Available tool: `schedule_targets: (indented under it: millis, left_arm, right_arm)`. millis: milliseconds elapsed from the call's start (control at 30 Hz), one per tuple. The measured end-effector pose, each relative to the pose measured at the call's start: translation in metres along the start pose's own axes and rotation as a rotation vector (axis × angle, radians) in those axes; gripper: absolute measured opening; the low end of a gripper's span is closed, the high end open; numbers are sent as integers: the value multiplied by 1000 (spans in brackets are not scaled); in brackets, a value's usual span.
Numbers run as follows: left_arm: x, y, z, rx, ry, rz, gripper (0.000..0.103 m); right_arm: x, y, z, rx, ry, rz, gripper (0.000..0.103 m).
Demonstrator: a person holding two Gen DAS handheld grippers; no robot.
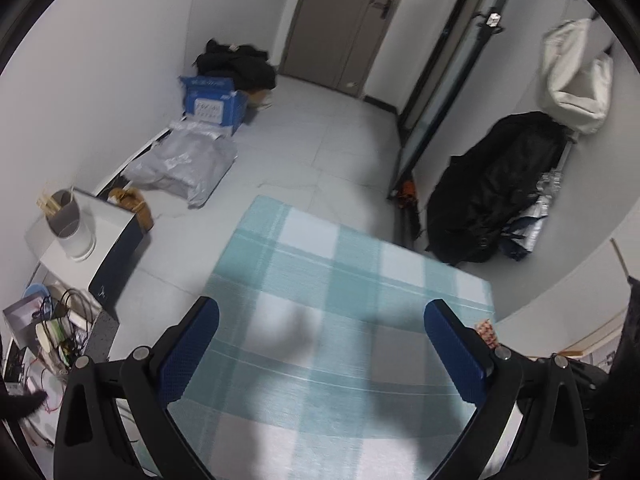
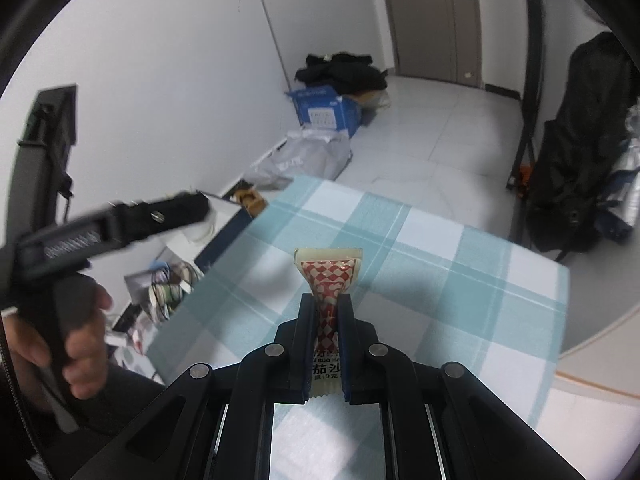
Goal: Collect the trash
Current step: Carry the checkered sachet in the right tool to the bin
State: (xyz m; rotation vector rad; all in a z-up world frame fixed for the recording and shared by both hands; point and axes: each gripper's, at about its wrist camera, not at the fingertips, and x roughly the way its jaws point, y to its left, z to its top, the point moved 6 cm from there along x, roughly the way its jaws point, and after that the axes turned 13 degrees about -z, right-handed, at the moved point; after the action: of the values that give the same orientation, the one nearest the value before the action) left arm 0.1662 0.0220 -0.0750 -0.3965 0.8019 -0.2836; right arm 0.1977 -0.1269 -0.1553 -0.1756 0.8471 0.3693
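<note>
My right gripper [image 2: 326, 306] is shut on a small red-and-white checked sauce packet [image 2: 330, 276], which sticks up past the fingertips above the teal checked tablecloth [image 2: 440, 264]. In the left wrist view my left gripper [image 1: 320, 316] stands open over the same cloth [image 1: 320, 264], nothing between its blue pads [image 1: 452, 344]. A bit of the red-and-white packet [image 1: 487, 332] shows just beyond the right finger. The left gripper's black body [image 2: 112, 224] and the hand [image 2: 80, 344] holding it appear at the left of the right wrist view.
A white cup [image 1: 74, 224] with sticks stands on a white box left of the table. Clutter with cables [image 1: 52, 328] lies below it. On the floor are a grey plastic bag [image 1: 184, 164], a blue carton [image 1: 214, 104] and black bags [image 1: 492, 188] by the wall.
</note>
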Motion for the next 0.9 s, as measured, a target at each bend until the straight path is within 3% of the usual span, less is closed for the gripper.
schedule_targets:
  millis: [233, 500, 567, 733, 900]
  left_arm:
    - [-32, -71, 9, 83, -56, -128, 99]
    - [-72, -186, 2, 276, -88, -293, 98]
    - [-78, -213, -6, 319, -81, -340, 90]
    - [-79, -269, -33, 408, -26, -424, 88]
    - [-72, -304, -65, 506, 38, -427, 88]
  right_arm:
    - [-92, -42, 4, 109, -112, -76, 10]
    - [-204, -97, -10, 210, -225, -205, 10]
    - [-230, -111, -21, 238, -248, -242, 10]
    - [-276, -148, -59, 317, -271, -320, 10]
    - [-298, -185, -113, 381, -231, -429, 10]
